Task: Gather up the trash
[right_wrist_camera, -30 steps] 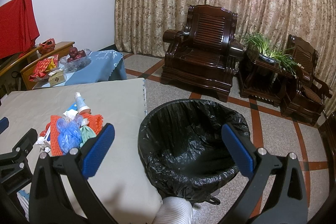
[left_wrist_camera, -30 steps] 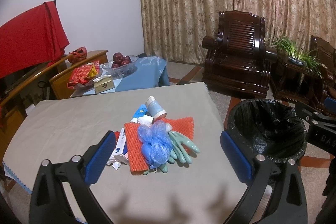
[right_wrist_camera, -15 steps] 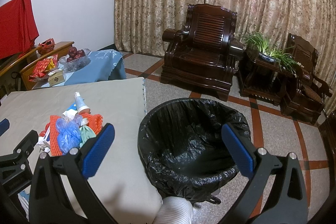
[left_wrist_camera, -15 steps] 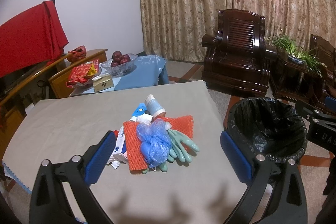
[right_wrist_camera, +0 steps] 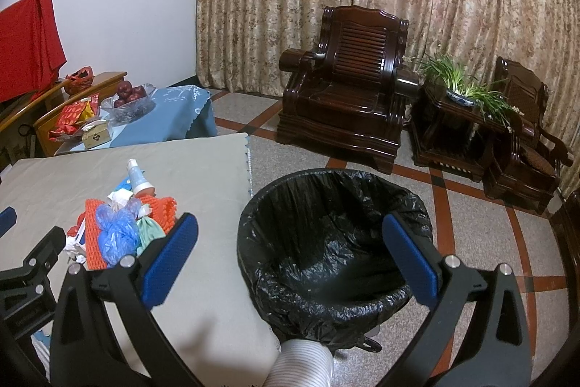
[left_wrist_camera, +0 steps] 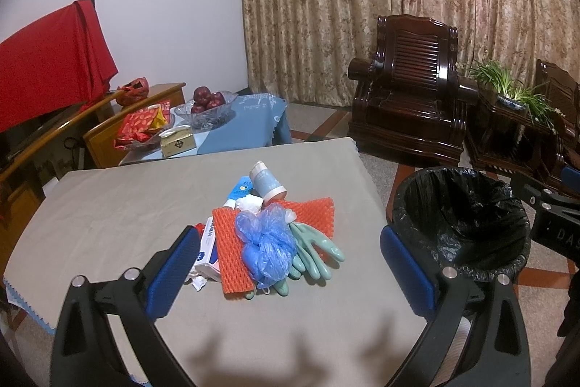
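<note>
Left tongs and right tongs, both spread wide and holding nothing. The left pair hangs over the near part of the table, facing the trash heap that lies near the table's middle; the right pair hangs beside the table's edge, facing the mouth of the black-lined bin on the floor.

Progress, as judged from the two views: collection appears not yet begun. The heap is whole: a blue plastic bag on top of an orange ribbed sheet, pale green gloves spilling to one side, a white packet to the other, and a small pale bottle lying at the far end. What shows of the bin's inside holds only its crumpled liner. Every piece remains to be lifted and dropped in.

Differences between views: the left wrist view shows the heap from above, its layers and the gloves' fingers separable, but only part of the bin. The right wrist view shows the bin's full rim and depth and its place just beside the table, while its own left finger hides the heap's near side.
</note>
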Action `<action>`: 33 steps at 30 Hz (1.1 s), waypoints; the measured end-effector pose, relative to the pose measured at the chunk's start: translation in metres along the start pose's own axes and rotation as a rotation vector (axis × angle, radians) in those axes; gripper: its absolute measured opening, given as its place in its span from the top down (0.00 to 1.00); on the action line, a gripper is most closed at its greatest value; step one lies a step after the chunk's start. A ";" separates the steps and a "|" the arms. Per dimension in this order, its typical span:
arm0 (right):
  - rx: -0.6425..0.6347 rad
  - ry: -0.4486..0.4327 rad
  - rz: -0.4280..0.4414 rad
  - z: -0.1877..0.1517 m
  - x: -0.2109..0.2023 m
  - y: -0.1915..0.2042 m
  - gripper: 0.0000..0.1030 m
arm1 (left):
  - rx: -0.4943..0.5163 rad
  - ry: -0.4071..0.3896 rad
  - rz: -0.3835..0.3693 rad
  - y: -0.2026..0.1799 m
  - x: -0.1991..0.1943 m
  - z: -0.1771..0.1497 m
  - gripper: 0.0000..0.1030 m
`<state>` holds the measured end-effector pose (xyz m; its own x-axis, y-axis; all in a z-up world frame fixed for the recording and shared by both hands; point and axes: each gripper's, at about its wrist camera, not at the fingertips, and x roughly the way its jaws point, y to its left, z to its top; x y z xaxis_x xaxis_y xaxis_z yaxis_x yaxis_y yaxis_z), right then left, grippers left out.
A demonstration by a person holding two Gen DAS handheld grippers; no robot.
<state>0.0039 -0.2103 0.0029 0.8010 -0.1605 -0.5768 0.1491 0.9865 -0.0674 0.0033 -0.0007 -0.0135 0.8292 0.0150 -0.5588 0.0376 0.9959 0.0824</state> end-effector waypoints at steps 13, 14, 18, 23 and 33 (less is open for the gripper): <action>-0.007 0.002 0.019 0.000 0.006 0.006 0.05 | -0.010 0.005 -0.004 0.001 0.008 -0.015 0.05; -0.009 0.002 0.021 0.000 0.008 0.008 0.05 | -0.012 0.002 0.000 0.003 0.009 -0.018 0.05; -0.028 0.014 0.045 -0.004 0.019 0.022 0.05 | -0.058 -0.002 0.031 0.022 0.017 -0.025 0.05; -0.063 0.038 0.109 -0.009 0.039 0.052 0.18 | -0.079 0.029 0.069 0.055 0.034 -0.034 0.05; -0.152 0.085 0.236 -0.028 0.092 0.128 0.29 | -0.135 0.099 0.082 0.104 0.077 -0.057 0.06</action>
<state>0.0802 -0.0977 -0.0814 0.7505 0.0711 -0.6570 -0.1293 0.9908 -0.0405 0.0391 0.1088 -0.0953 0.7674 0.0984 -0.6336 -0.1081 0.9939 0.0235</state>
